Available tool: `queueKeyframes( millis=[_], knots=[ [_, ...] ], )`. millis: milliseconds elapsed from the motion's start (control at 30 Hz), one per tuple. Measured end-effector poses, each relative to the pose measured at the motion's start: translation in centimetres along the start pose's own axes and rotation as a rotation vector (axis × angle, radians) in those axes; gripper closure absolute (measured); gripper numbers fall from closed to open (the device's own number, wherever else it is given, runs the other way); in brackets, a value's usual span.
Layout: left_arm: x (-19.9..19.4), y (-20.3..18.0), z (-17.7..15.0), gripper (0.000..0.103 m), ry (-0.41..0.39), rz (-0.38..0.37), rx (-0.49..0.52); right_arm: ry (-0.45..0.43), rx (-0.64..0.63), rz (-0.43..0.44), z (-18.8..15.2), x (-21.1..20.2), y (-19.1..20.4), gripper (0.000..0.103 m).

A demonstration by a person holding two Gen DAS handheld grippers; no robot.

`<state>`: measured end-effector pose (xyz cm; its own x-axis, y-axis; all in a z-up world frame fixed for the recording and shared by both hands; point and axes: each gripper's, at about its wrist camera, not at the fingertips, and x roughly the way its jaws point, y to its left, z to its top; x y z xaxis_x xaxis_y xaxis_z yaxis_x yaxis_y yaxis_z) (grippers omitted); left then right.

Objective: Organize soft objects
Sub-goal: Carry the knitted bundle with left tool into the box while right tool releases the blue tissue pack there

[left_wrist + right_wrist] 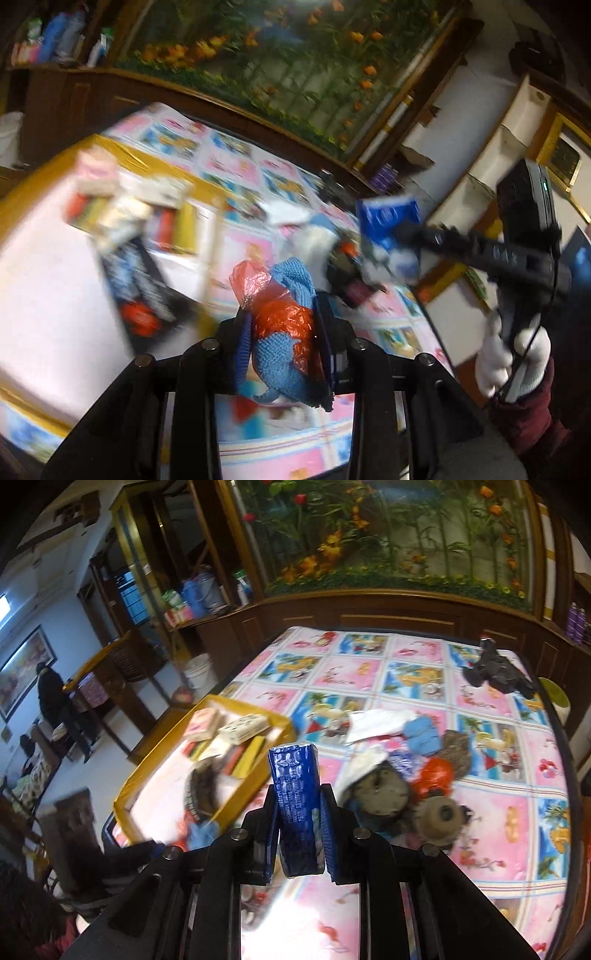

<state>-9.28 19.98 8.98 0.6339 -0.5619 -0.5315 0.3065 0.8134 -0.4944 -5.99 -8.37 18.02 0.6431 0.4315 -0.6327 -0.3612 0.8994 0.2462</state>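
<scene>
Left gripper [284, 332] is clamped on a bundle of blue knitted cloth and red crinkly plastic [284, 325], frame centre. Right gripper [298, 834] pinches a blue shiny soft packet [295, 794], lifted, likely bound for the yellow-rimmed tray [173, 746] at centre left, where sorted items sit.

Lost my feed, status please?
Left claw shut on blue cloth and red bag. Right claw shut on blue packet. Yellow tray ahead-left, nothing in the way.

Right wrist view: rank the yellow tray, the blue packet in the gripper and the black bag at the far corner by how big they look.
1. yellow tray
2. blue packet, though nearness to the camera inflates it
3. black bag, far away, so its true size is unsure
</scene>
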Motion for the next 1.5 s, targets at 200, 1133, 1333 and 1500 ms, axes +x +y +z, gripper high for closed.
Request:
queueKeyframes(
  millis=[200, 1133, 1333, 1500],
  knots=[
    [-0.7, 7.0, 2.8, 0.074, 0.030, 0.293, -0.016, 0.058, 0.003, 0.088, 1.3, 4.3, 2.0, 0.083],
    [3.6, 11.7, 2.1, 0.021, 0.164, 0.525, 0.029, 0.317, 0.146, 0.138, 5.7, 26.3, 4.1, 0.080],
    [2.5, 11.6, 2.2, 0.020, 0.124, 0.430, -0.045, 0.263, 0.139, 0.127, 6.0, 24.6, 4.6, 0.060],
    [-0.7, 11.7, 2.6, 0.020, 0.054, 0.289, -0.165, 0.114, 0.040, 0.072, 6.2, 18.9, 5.4, 0.045]
  ],
)
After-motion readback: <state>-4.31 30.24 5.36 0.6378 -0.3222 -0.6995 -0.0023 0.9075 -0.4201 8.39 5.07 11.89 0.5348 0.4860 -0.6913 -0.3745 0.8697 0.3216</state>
